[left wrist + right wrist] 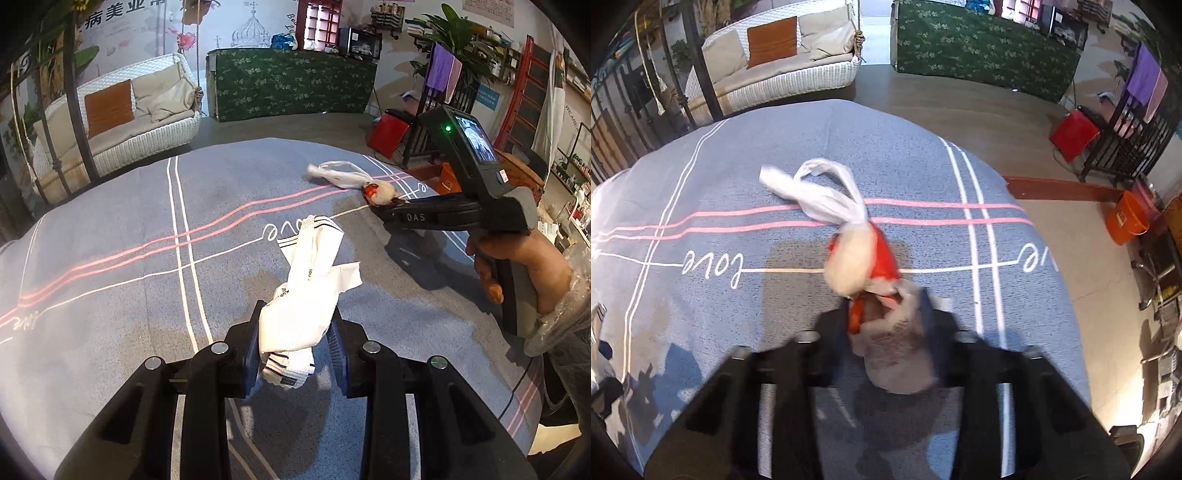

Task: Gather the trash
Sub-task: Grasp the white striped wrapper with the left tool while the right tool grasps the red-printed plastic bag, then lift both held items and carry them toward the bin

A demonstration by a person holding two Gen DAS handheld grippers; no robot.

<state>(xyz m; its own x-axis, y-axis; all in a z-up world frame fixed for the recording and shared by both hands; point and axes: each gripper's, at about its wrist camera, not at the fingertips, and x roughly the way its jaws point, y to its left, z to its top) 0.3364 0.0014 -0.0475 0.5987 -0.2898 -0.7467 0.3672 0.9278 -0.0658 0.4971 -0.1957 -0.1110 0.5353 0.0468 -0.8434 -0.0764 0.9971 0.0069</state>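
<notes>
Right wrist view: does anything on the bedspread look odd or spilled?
Nothing has spilled. The tied plastic bag, knotted shut with white and red contents inside, lies tilted with one end in the right claw. That end is blurred. The bedspread looks smooth.

Soft, fairly bright daylight is filling both fisheye views, the grey-blue striped cloth-covered table (110, 229) is bowing at the dark vignetted edges, shadows are falling near and left of objects, and motion blur is smearing the right gripper (890, 314) while the left wrist view is staying sharp.
</notes>
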